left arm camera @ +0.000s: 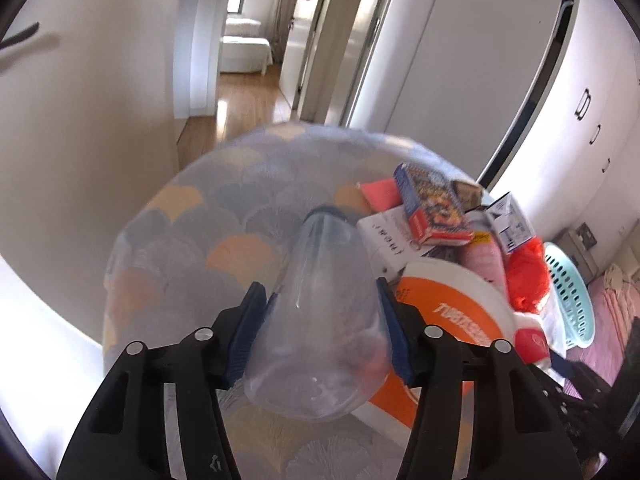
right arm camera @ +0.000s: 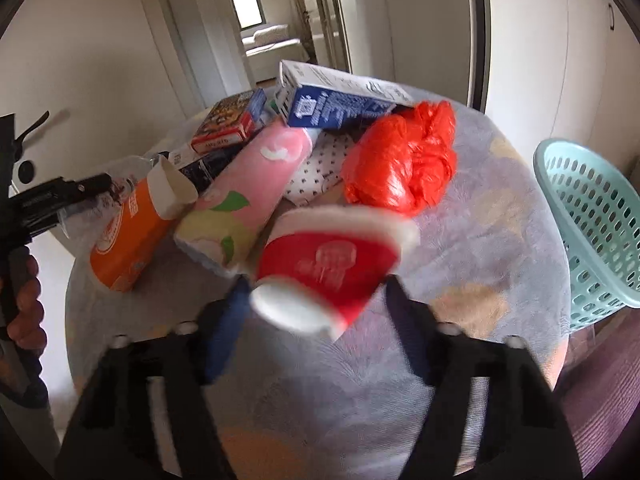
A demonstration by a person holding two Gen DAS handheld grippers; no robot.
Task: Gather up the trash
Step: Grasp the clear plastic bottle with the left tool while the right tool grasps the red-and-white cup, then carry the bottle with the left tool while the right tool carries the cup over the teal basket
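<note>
With the left gripper [left arm camera: 320,344] clamped on a clear plastic bottle [left arm camera: 320,320] and the right gripper [right arm camera: 316,304] closed around a red paper cup [right arm camera: 328,264], both pickups appear complete; next, carry both to the teal basket [right arm camera: 592,232].

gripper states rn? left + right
Left gripper: shut on the clear plastic bottle.
Right gripper: shut on the red paper cup, though motion blur hides the pad contact.
</note>
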